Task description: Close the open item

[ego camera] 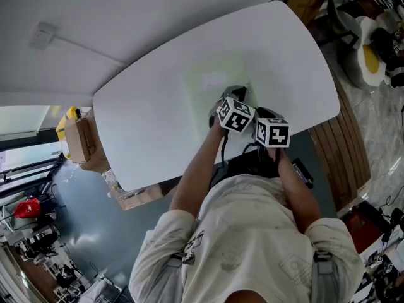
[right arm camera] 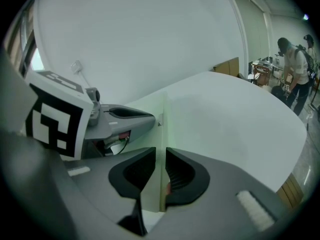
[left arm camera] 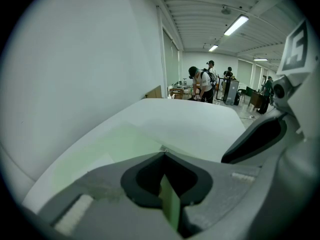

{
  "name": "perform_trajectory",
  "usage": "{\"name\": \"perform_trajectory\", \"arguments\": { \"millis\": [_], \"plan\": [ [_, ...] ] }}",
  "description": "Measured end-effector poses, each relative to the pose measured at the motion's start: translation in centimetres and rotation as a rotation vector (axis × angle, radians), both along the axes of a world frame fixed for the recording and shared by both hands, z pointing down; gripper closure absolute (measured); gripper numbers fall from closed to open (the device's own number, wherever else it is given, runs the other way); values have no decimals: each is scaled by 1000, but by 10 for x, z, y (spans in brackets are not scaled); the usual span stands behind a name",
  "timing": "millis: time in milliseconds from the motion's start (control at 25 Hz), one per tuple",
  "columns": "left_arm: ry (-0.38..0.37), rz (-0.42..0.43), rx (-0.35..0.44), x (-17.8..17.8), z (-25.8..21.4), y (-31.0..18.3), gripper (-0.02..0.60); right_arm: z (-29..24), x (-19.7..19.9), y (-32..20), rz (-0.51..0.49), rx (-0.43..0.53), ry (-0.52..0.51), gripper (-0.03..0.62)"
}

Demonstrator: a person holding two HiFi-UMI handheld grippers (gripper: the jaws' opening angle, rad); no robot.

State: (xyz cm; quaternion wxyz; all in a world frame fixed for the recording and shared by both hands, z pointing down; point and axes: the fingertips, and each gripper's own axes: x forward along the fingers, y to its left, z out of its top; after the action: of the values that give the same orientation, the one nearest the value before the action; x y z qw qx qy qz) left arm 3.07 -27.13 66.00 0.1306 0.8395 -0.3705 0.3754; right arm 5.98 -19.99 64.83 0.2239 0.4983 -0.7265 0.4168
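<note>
A pale green, see-through folder (ego camera: 214,79) lies on the white table (ego camera: 145,112), just beyond both grippers. My left gripper (left arm camera: 163,156) is shut on a thin green flap (left arm camera: 170,204) of that folder, which shows edge-on between its dark pads. My right gripper (right arm camera: 160,151) stands beside it with the folder's edge (right arm camera: 163,119) upright in the gap between its jaws; the left pad (right arm camera: 137,169) is clear of the sheet. In the head view the marker cubes of the left gripper (ego camera: 235,115) and right gripper (ego camera: 272,131) sit side by side near the table's front edge.
A white wall (ego camera: 126,17) runs close behind the table. Wooden slats (ego camera: 347,150) and clutter lie to the right of the table, and cardboard boxes (ego camera: 79,137) sit at its left end. Several people (left arm camera: 202,84) stand far off across the room.
</note>
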Motion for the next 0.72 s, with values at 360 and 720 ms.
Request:
{"name": "perform_trajectory", "arguments": {
  "millis": [360, 720],
  "plan": [
    [-8, -1, -18, 1, 2, 1, 580, 0, 8, 10, -10, 1, -1, 520],
    [-30, -10, 2, 3, 2, 0, 580, -8, 20, 10, 12, 31, -4, 520]
  ]
}}
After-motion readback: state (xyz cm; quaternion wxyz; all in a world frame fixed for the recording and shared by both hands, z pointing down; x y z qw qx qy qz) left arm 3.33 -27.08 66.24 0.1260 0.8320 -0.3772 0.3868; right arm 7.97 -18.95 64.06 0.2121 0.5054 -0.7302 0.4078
